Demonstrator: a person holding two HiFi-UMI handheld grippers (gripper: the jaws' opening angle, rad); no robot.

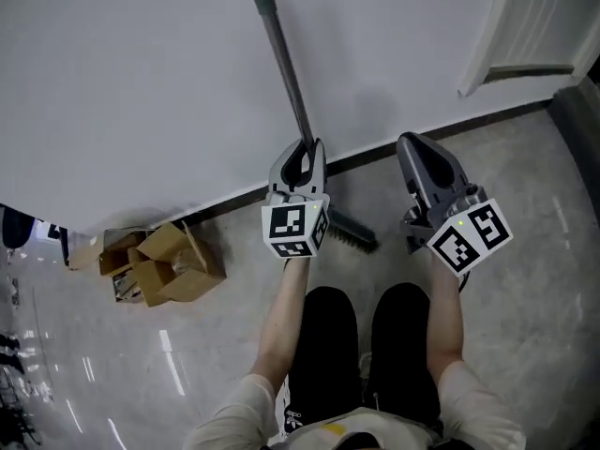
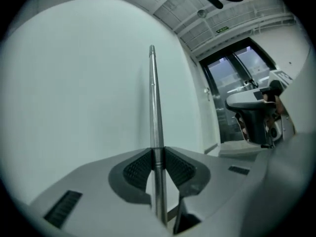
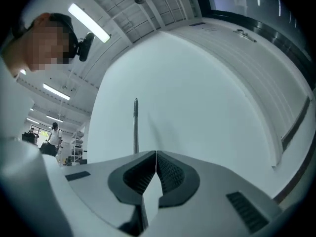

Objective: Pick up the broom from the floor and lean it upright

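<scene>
The broom stands nearly upright before the white wall: its grey metal handle [image 1: 281,54] rises out of the top of the head view, and its dark brush head [image 1: 354,232] rests on the floor by the baseboard. My left gripper [image 1: 305,150] is shut on the handle low down. In the left gripper view the handle [image 2: 154,107] runs up between the pads, which press on it from both sides at my left gripper [image 2: 157,154]. My right gripper [image 1: 414,144] is to the right of the broom, shut with nothing in it. The right gripper view shows my right gripper [image 3: 156,154] with its tips together and the handle [image 3: 136,127] beyond it.
Opened cardboard boxes [image 1: 164,261] lie on the floor at the left, by the wall. A dark baseboard [image 1: 225,202] runs along the wall's foot. A white door frame [image 1: 506,36] is at the upper right. The person's black-trousered legs [image 1: 323,345] are below the grippers.
</scene>
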